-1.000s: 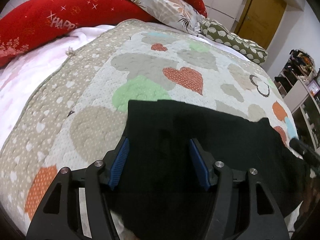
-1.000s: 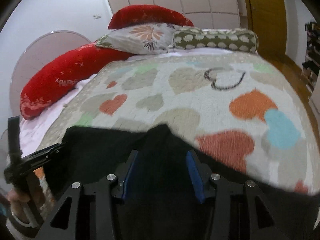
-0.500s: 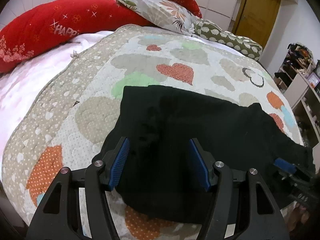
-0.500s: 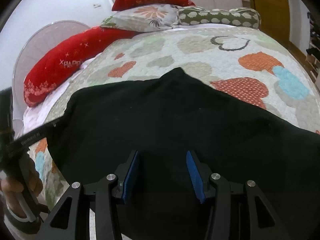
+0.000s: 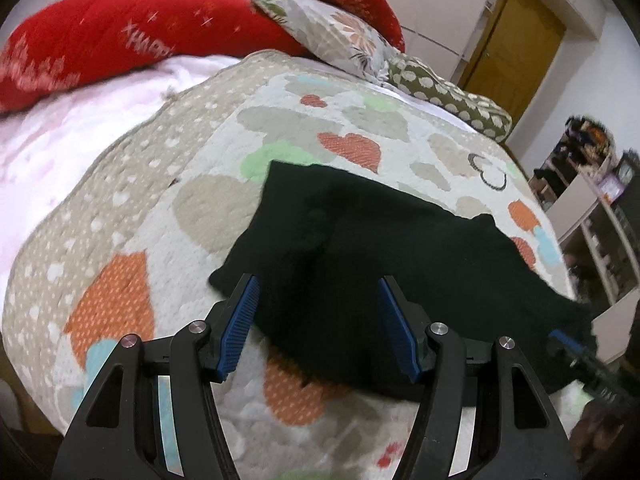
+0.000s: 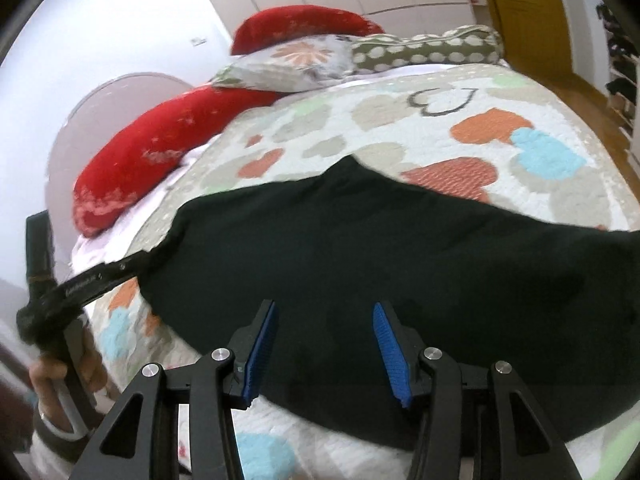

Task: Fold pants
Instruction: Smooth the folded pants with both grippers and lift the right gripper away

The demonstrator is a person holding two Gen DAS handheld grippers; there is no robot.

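Note:
Black pants [image 5: 380, 264] lie folded and flat on the heart-patterned quilt [image 5: 160, 240] near the bed's front edge. They also show in the right wrist view [image 6: 380, 248]. My left gripper [image 5: 318, 322] is open and empty, above the pants' near left part. My right gripper [image 6: 324, 344] is open and empty, above the pants' near edge. The right gripper's blue tip shows at the right in the left wrist view [image 5: 564, 338]. The left gripper's body [image 6: 80, 284] shows at the left in the right wrist view.
Red pillows [image 5: 100, 44], a floral pillow [image 5: 332, 36] and a green dotted bolster [image 5: 448, 96] lie at the bed's head. A wooden door [image 5: 516, 44] and shelves [image 5: 600, 216] stand to the right. A white sheet [image 5: 60, 128] lies at the left.
Both grippers have pulled back and up from the pants towards the bed's front edge. The pants now lie released on the quilt, with more of the quilt showing in front of them.

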